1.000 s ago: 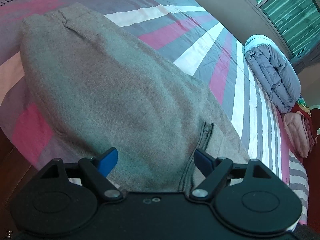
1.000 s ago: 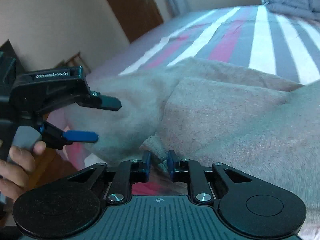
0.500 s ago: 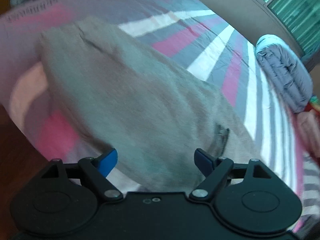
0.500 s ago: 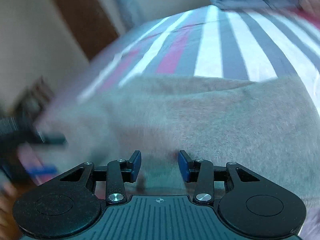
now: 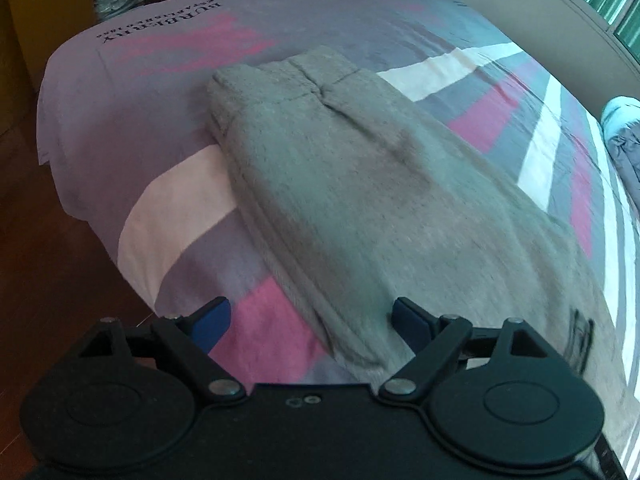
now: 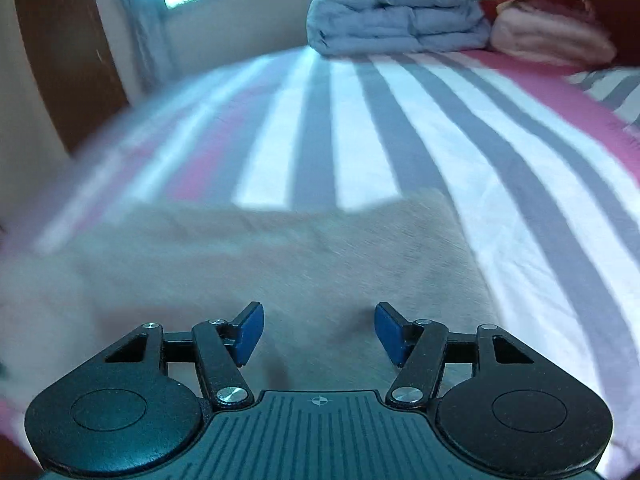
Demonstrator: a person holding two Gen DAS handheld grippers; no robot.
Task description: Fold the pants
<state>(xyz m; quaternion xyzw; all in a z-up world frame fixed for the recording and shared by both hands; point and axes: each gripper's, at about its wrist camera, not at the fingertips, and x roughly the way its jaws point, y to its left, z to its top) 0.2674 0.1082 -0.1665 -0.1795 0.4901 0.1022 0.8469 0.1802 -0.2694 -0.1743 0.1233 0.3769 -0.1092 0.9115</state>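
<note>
Grey pants [image 5: 360, 200] lie folded lengthwise on the striped bed, waistband at the far end and near end under my left gripper. My left gripper [image 5: 310, 322] is open and empty, raised above the near end of the pants. In the right wrist view the pants [image 6: 260, 272] lie blurred below my right gripper [image 6: 316, 332], which is open and empty above the cloth.
The bed sheet [image 5: 168, 216] has pink, white and grey stripes. The bed's edge and a wooden floor [image 5: 44, 240] are on the left. A folded blue-grey duvet [image 6: 396, 16] and pink bedding [image 6: 548, 36] sit at the far end of the bed.
My right gripper let go of the pants edge and opened, then turned toward the far end of the bed. My left gripper stayed open and pulled back and up from the pants.
</note>
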